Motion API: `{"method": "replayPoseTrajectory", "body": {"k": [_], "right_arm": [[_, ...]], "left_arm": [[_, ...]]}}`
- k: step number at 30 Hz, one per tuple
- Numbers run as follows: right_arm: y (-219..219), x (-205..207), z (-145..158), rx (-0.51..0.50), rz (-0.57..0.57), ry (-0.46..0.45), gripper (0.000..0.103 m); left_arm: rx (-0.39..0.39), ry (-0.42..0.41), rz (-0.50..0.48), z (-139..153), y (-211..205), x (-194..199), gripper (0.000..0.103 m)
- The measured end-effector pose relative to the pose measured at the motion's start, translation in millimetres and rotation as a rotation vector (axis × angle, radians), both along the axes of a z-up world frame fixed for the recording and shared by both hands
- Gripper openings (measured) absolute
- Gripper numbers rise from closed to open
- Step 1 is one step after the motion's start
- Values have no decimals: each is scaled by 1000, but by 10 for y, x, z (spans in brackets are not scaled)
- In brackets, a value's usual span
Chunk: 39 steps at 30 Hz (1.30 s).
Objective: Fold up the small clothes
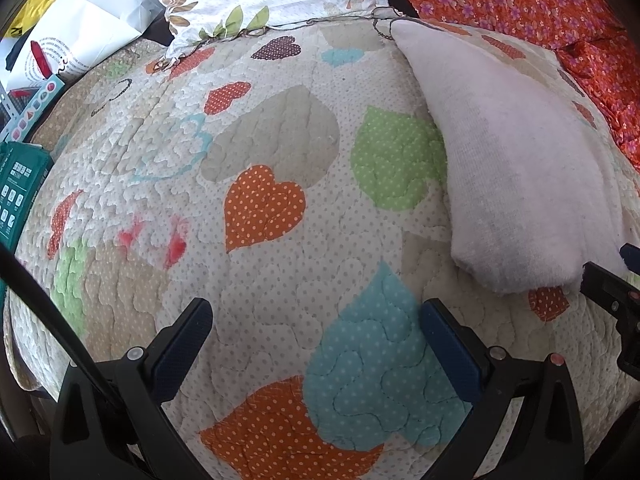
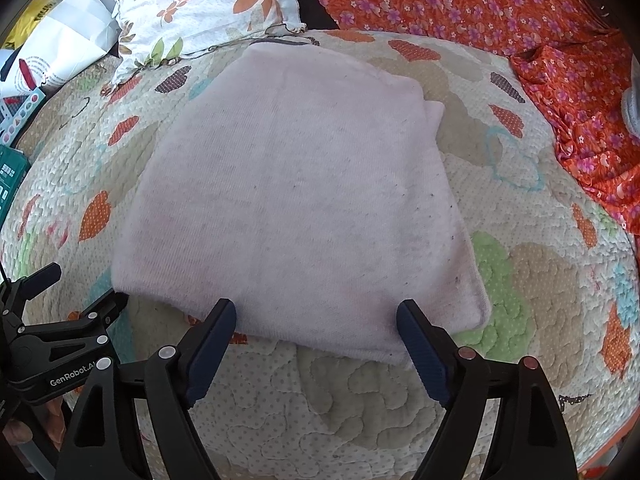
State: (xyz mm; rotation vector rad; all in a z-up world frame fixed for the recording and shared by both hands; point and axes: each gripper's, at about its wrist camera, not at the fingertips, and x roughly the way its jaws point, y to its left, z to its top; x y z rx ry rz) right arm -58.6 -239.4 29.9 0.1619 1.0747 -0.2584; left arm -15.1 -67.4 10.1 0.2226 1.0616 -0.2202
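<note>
A pale pink folded garment [image 2: 296,200] lies flat on the heart-patterned quilt [image 2: 360,400]. In the left wrist view it [image 1: 520,168] lies at the right. My right gripper [image 2: 316,312] is open and empty, its fingertips at the garment's near edge. My left gripper [image 1: 316,312] is open and empty over bare quilt [image 1: 260,140], to the left of the garment. The left gripper also shows in the right wrist view [image 2: 68,292] at the lower left, and the right gripper shows at the right edge of the left wrist view [image 1: 616,276].
An orange floral cloth [image 2: 520,20] lies along the back and right. A white floral pillow [image 2: 192,12] sits at the back left. White and yellow bags [image 1: 72,20], a colourful box [image 1: 28,116] and a green box [image 1: 20,184] lie at the left edge.
</note>
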Motion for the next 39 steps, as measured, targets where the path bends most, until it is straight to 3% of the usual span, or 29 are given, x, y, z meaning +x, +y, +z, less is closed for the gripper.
{"method": "replayPoseTrajectory", "body": {"k": [39], "right_arm": [[214,51,-159,-110,61,59,99]], "left_arm": [[-42,10,45,-40,10,-15,103]]}}
